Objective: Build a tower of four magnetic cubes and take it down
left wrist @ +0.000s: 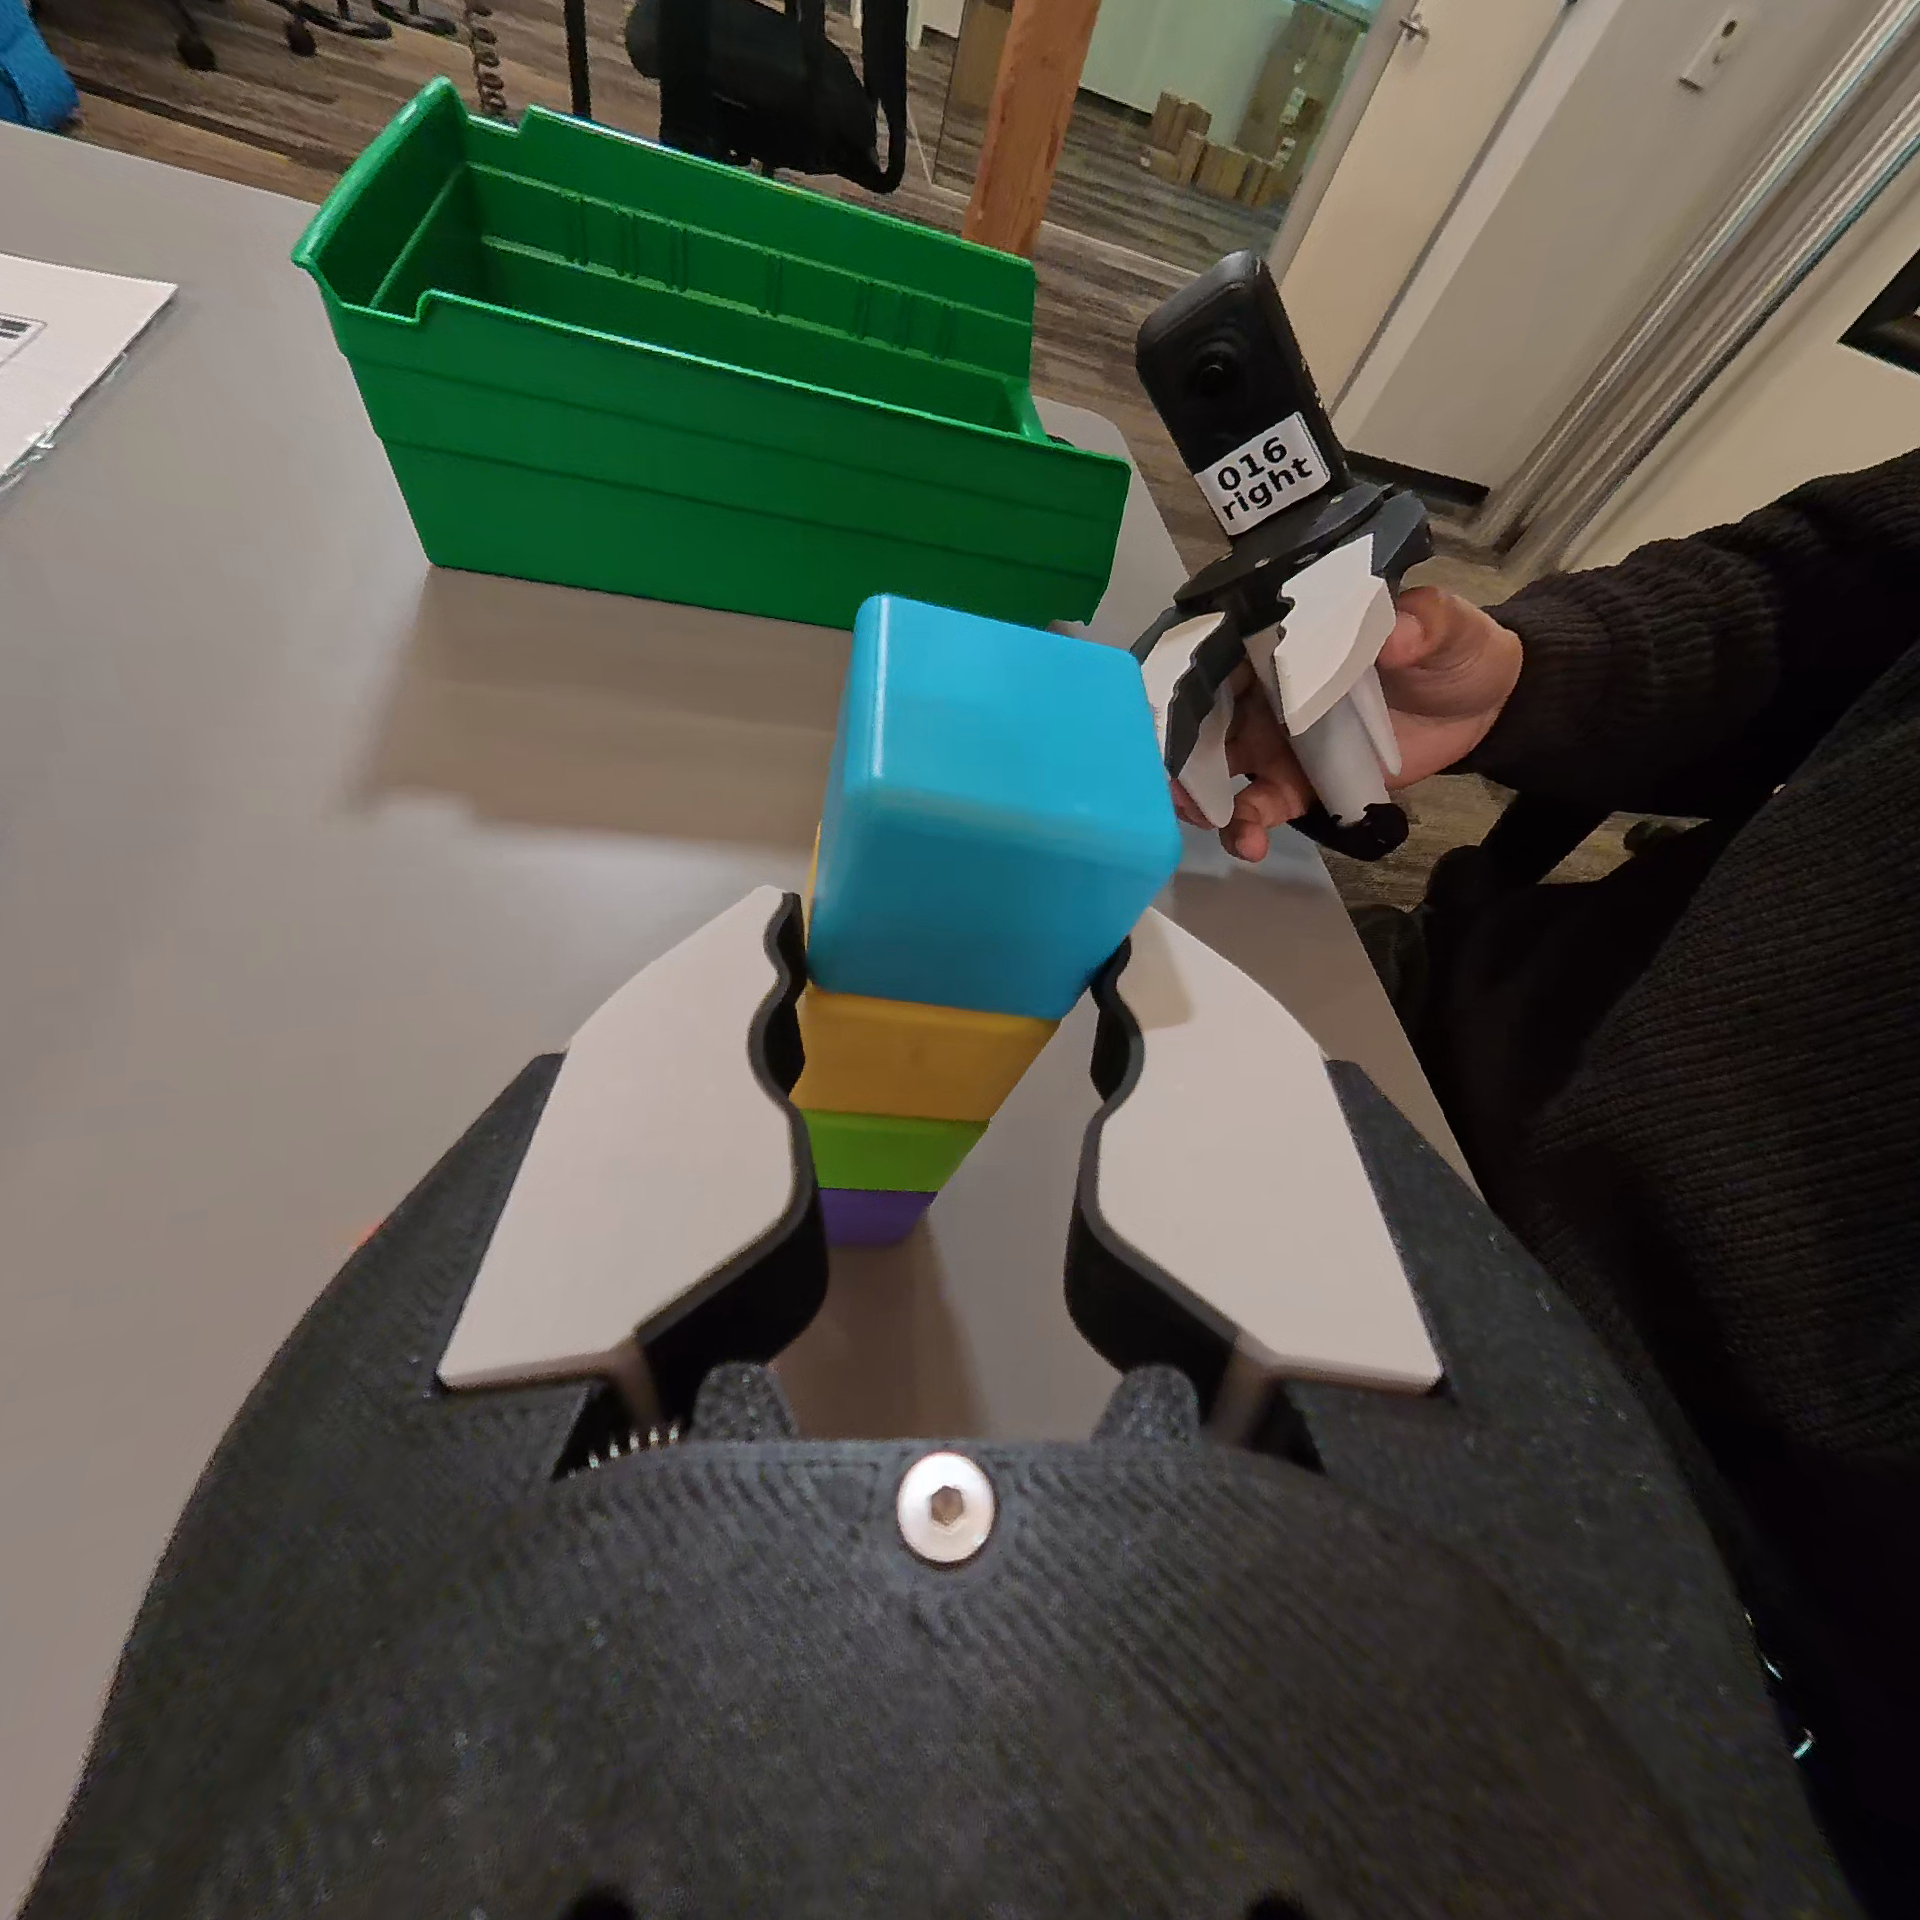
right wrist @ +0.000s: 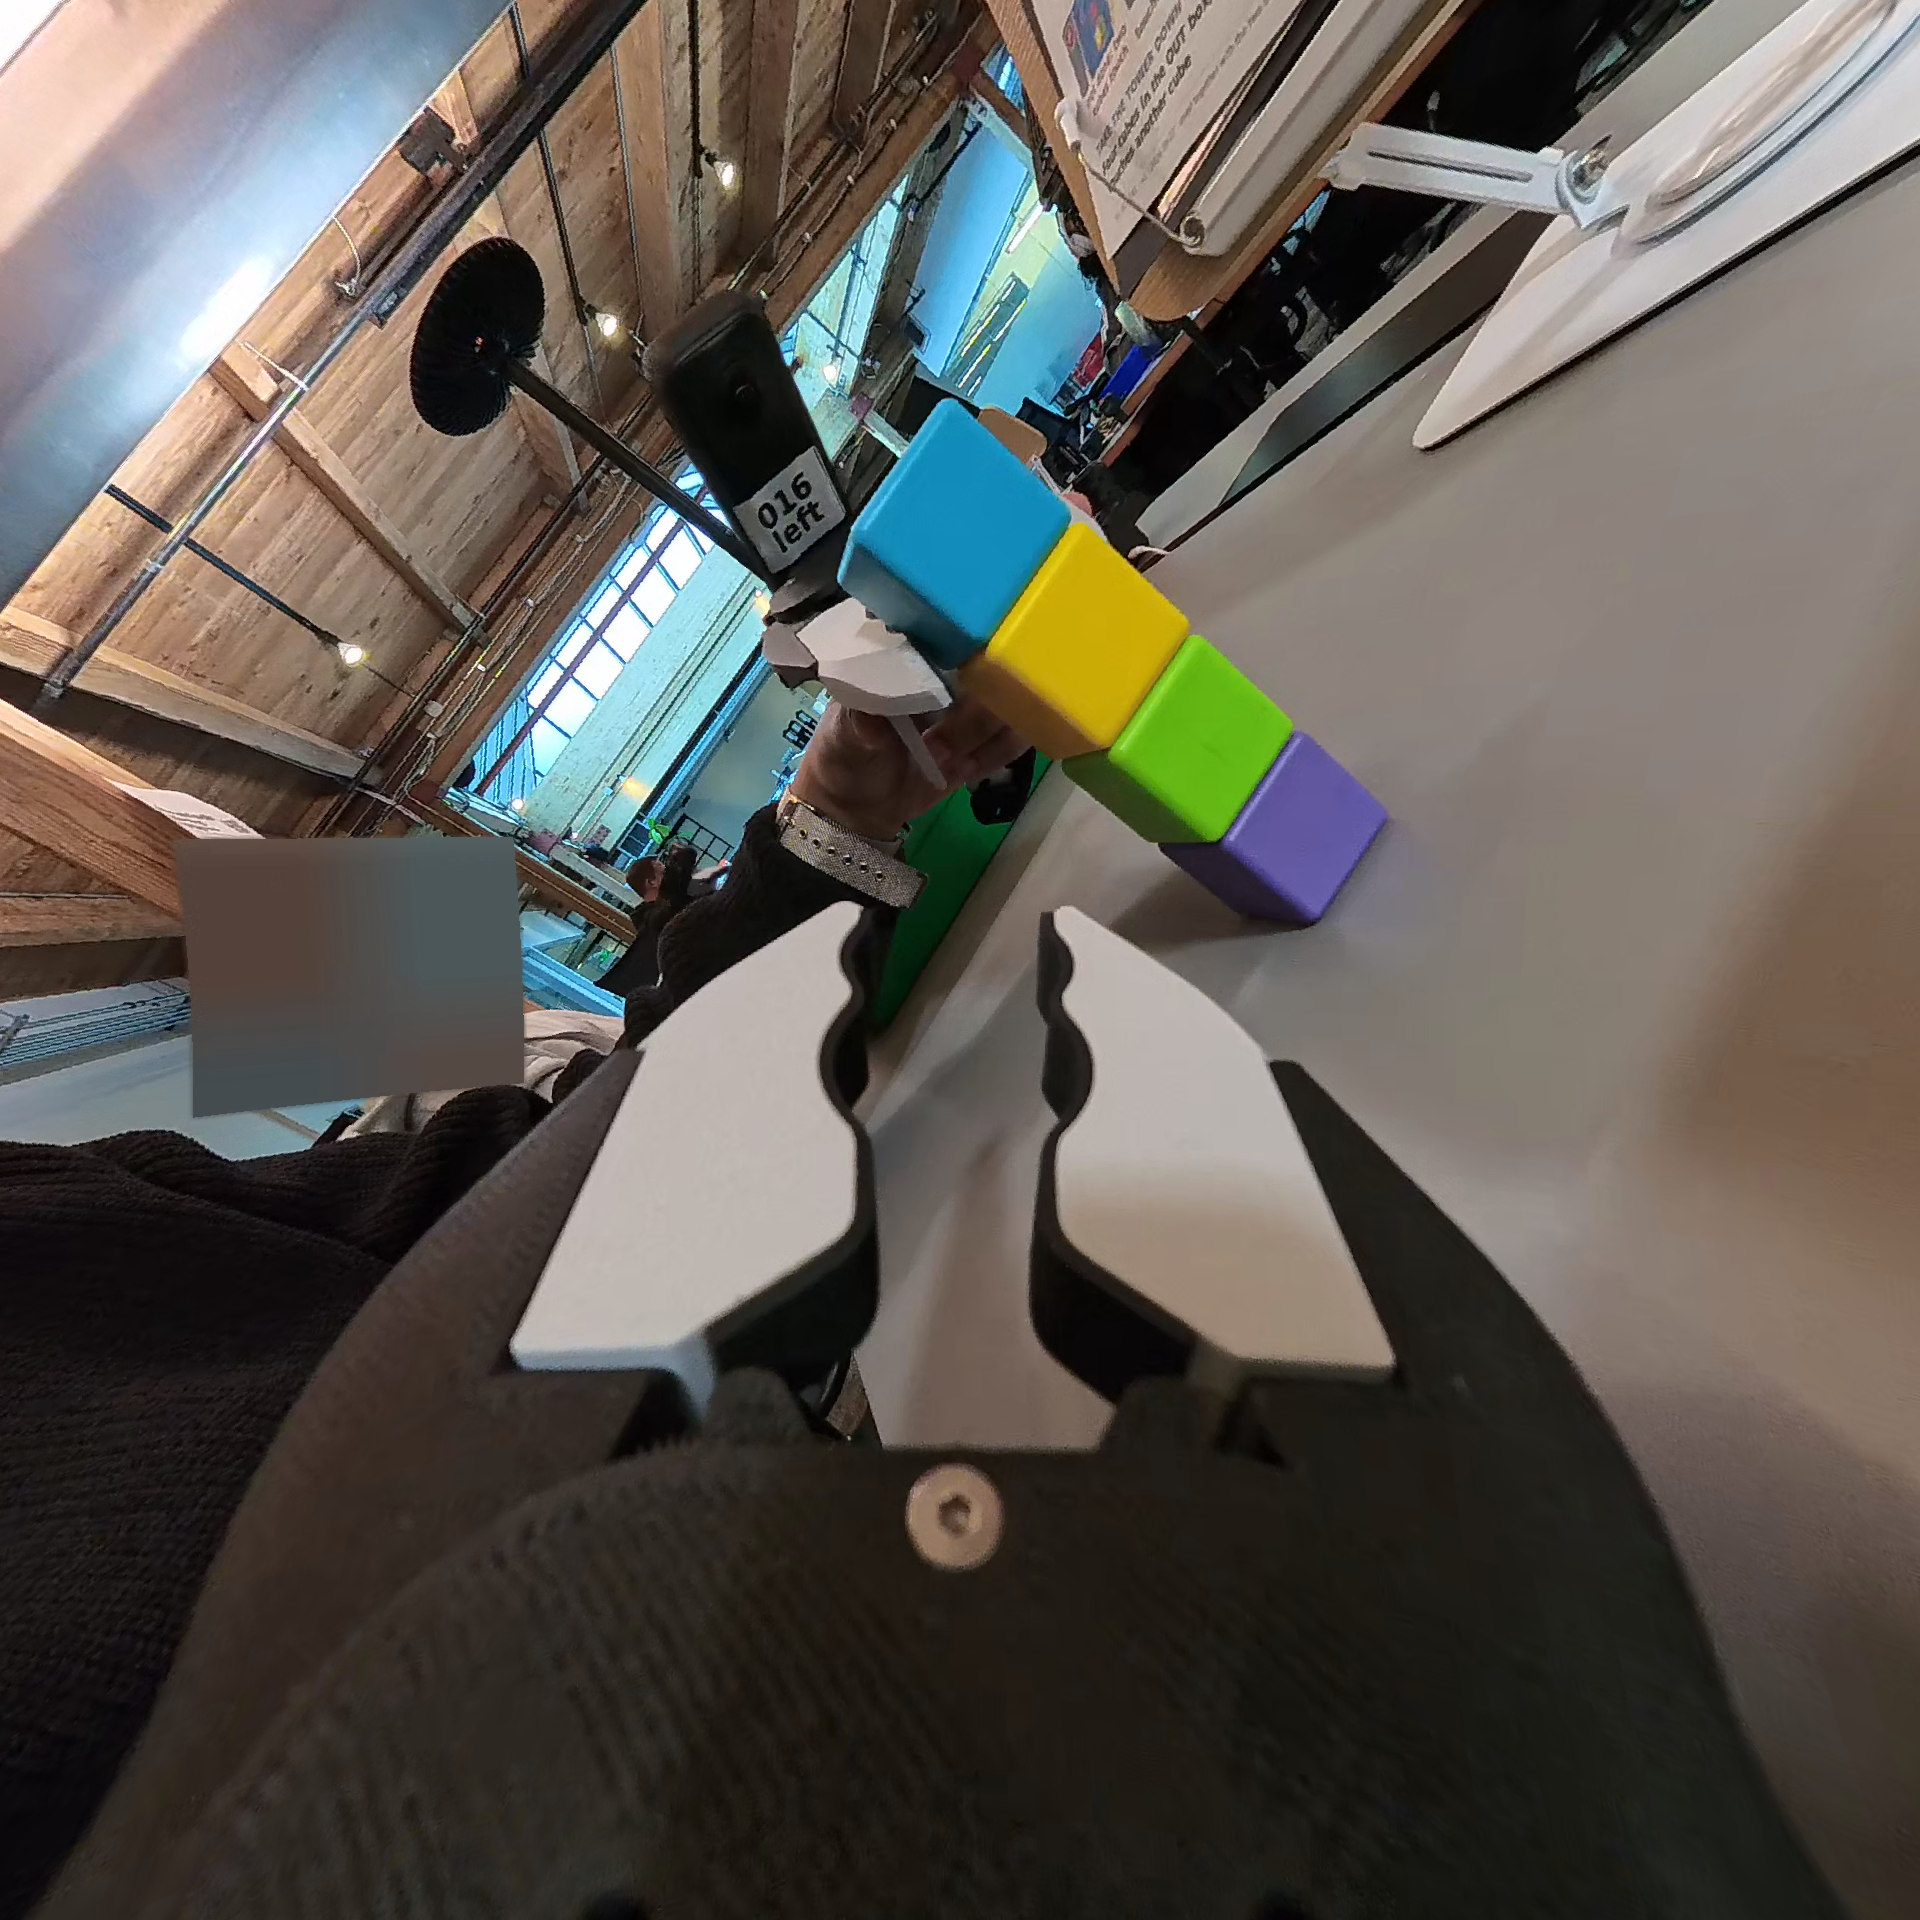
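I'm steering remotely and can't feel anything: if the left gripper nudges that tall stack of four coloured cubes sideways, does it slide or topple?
Probably topples: the four-cube stack is tall on a single purple cube footprint. The cubes look merely stacked, so the blue top cube, flanked by the left gripper, may shear off first. Glossy plastic on the smooth grey table could slip.

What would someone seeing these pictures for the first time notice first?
A four-cube tower on the grey table: blue cube on top, then yellow, green, purple. The left hand-held gripper has its fingers on either side of the blue cube. A green bin sits behind; the right hand-held gripper hangs open, apart.
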### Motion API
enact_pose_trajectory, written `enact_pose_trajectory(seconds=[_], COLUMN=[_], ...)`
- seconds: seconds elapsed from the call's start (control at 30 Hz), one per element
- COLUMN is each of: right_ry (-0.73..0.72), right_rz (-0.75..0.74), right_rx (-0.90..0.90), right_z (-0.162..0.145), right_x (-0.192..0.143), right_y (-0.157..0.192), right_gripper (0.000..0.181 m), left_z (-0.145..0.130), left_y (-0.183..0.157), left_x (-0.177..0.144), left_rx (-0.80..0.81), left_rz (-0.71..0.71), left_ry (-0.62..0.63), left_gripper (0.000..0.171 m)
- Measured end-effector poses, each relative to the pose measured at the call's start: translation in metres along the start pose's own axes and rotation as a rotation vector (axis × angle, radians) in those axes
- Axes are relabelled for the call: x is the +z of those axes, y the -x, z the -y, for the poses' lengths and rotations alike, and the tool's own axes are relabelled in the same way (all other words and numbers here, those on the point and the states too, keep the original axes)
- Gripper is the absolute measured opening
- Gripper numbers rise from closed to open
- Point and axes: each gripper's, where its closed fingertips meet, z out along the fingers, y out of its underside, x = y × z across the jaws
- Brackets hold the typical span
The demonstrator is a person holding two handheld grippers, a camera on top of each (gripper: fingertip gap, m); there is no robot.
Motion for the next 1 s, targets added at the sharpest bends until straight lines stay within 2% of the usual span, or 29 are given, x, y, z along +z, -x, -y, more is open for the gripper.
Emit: enact_pose_trajectory(seconds=[0.3, 0.43, 0.73, 0.87, 1.0], right_ry=[0.0, 0.001, 0.02, 0.041, 0.047], right_rz=[0.0, 0.001, 0.013, 0.048, 0.069], right_rx=[0.0, 0.0, -0.034, -0.089, -0.313], right_z=[0.0, 0.0, -0.003, -0.004, 0.013], right_x=[0.0, 0.0, 0.002, 0.006, 0.017], right_y=[0.0, 0.0, 0.005, 0.013, 0.021], right_gripper=[0.03, 0.03, 0.032, 0.044, 0.063], left_z=[-0.001, -0.01, -0.018, -0.026, -0.023], left_y=[0.001, 0.005, 0.005, 0.005, 0.004], left_x=[0.001, 0.003, 0.006, 0.012, 0.013], left_rx=[0.023, 0.011, -0.039, -0.074, -0.091], left_rz=[0.053, 0.11, 0.223, 0.221, 0.227], left_ry=[-0.005, -0.004, -0.143, -0.168, -0.229], left_gripper=[0.052, 0.073, 0.077, 0.076, 0.075])
